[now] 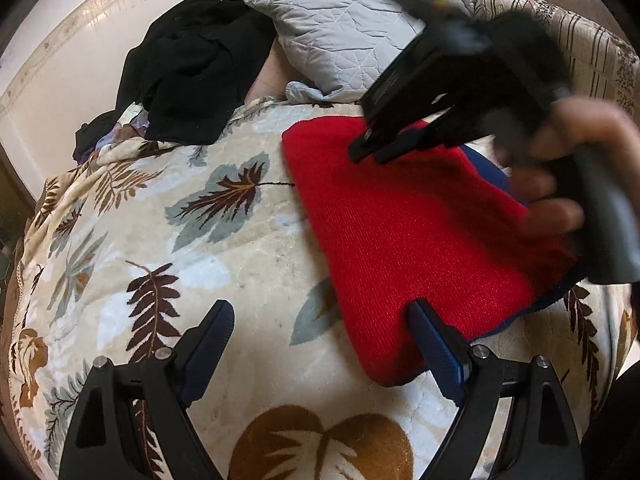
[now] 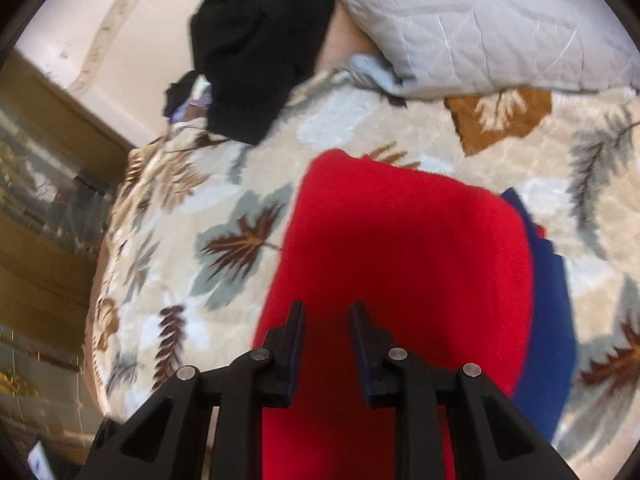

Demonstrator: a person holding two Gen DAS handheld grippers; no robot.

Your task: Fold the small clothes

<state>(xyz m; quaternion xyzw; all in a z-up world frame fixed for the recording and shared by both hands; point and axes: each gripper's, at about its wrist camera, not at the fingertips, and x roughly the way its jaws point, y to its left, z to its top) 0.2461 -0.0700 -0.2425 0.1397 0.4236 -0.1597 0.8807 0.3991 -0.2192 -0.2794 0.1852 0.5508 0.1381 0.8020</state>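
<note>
A red knit garment [image 1: 404,232] lies folded flat on a leaf-patterned blanket [image 1: 160,240], with a blue layer [image 1: 488,172] showing under its right edge. My left gripper [image 1: 324,320] is open wide and empty, its right finger at the garment's near corner. My right gripper [image 1: 370,150] hovers over the garment's far part, held by a hand. In the right wrist view the right gripper [image 2: 326,314] is open with a narrow gap, empty, above the red garment [image 2: 400,248] and the blue layer [image 2: 548,288].
A black pile of clothes [image 1: 200,68] and a grey quilted pillow [image 1: 336,32] lie at the blanket's far end. A striped cushion [image 1: 592,44] is at the far right. A wooden glass-fronted cabinet [image 2: 44,208] stands left of the bed.
</note>
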